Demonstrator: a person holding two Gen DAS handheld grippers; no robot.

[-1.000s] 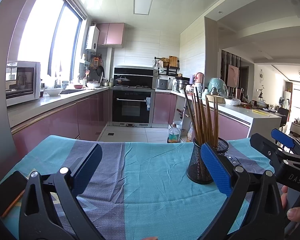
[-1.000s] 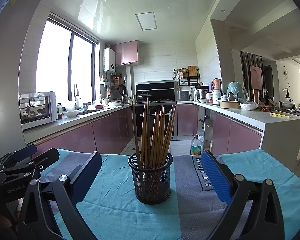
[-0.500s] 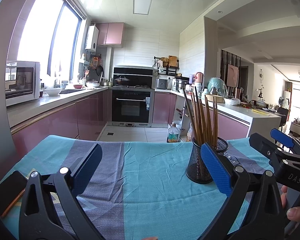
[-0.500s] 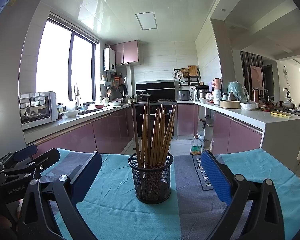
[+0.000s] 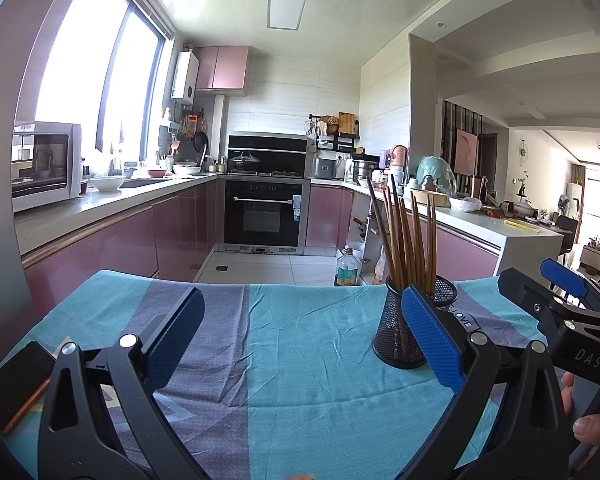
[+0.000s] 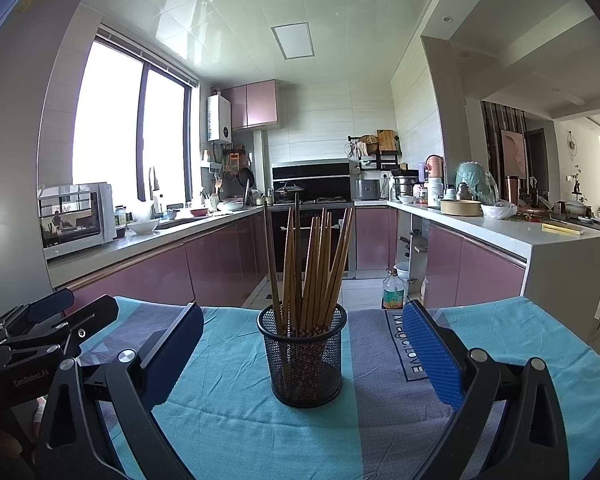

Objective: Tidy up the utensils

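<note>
A: How do the tools stand?

B: The right tool (image 6: 304,354) is spread wide with nothing between its blue pads; the left tool (image 5: 300,338) is likewise released and empty.

A: Anything changed in the last second?

B: Almost nothing. In both wrist views the scene sits as it did a second ago, apart from a slight drift in the left view. I'd judge that as a pause, either before the sorting begins or after it is finished; nothing loose lies on the cloth (image 5: 300,360) to say which.

A: Where are the utensils?

B: The chopsticks (image 6: 308,268) stand upright, fanned a little, in the black mesh holder (image 6: 303,360) on the cloth-covered desk. The holder is straight ahead of the right tool, centred between its fingers but beyond the tips, not touching. For the left tool it lies to the right, partly hidden behind the right pad.

A: Anything else nearby?

B: A phone (image 5: 14,384) lies at the near left edge, well apart from the holder.
</note>
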